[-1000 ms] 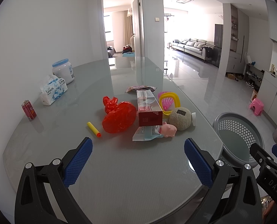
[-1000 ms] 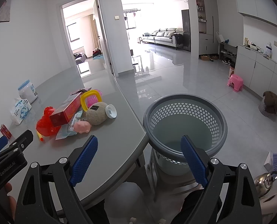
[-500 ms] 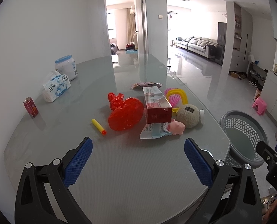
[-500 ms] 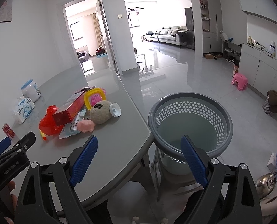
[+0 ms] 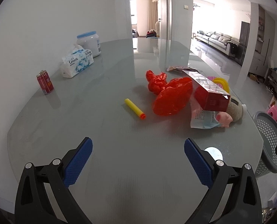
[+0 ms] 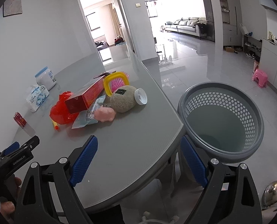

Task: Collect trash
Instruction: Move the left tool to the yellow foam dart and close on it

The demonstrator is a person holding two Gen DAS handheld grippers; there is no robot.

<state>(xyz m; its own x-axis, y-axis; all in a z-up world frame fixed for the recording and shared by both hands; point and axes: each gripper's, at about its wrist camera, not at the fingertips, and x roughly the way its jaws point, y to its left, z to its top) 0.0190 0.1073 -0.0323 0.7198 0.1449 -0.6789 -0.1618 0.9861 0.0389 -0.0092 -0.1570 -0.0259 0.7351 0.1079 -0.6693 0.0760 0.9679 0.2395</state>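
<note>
A pile of items lies on the grey round table (image 5: 104, 123): a red plastic bag (image 5: 171, 97), a red box (image 5: 209, 95), a yellow foam dart (image 5: 134, 108), a printed wrapper (image 5: 202, 119), a pink toy pig (image 5: 224, 119) and a beige ball (image 6: 122, 100). A red can (image 5: 45, 82) stands at the far left. My left gripper (image 5: 138, 163) is open and empty, low over the table, short of the pile. My right gripper (image 6: 139, 160) is open and empty at the table's right edge. A grey perforated basket (image 6: 222, 119) stands beside that edge.
A tissue pack (image 5: 77, 62) and a white jar with a blue lid (image 5: 90, 43) stand at the back left by the wall. A yellow and pink toy racket (image 6: 117, 82) and a white cap (image 6: 140, 96) lie by the ball. A pink stool (image 6: 259, 78) stands on the floor.
My left gripper has swung left and closer over the table, so the pile now sits to its right. My right gripper has turned left toward the pile. Both stayed open.
</note>
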